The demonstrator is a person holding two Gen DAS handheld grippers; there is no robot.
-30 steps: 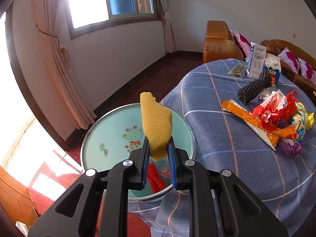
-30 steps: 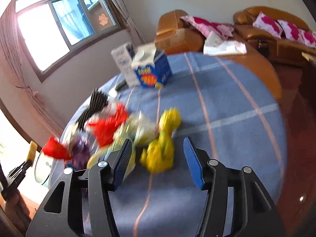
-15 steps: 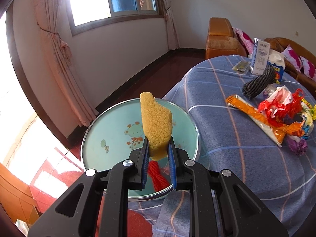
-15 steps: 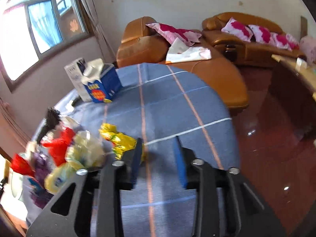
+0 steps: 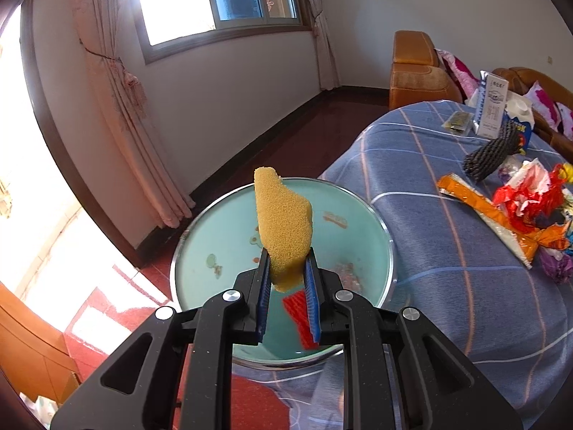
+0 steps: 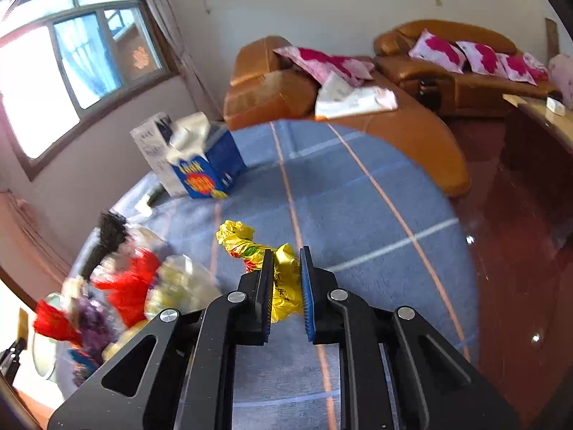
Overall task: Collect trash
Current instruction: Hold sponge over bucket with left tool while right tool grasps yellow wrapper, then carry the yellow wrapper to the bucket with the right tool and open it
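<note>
My left gripper (image 5: 286, 272) is shut on a yellow sponge (image 5: 283, 229) and holds it above a light green round basin (image 5: 200, 247). A red wrapper (image 5: 299, 319) lies in the basin. My right gripper (image 6: 286, 276) is shut on a crumpled yellow wrapper (image 6: 284, 286) just above the blue checked tablecloth (image 6: 358, 215). A heap of trash lies on the table: an orange packet (image 5: 476, 200), a red bag (image 5: 526, 197), a purple scrap (image 5: 555, 265); it also shows in the right wrist view (image 6: 125, 286).
A white carton (image 5: 492, 107) and a blue tissue box (image 6: 204, 168) stand at the table's far side, with a black mesh roll (image 5: 490, 154) beside them. Orange sofas with pink cushions (image 6: 465, 57) stand behind. The basin sits off the table's edge.
My right gripper closed on the yellow wrapper and has drawn it away from the heap. My left gripper kept hold of the sponge and drifted over the basin.
</note>
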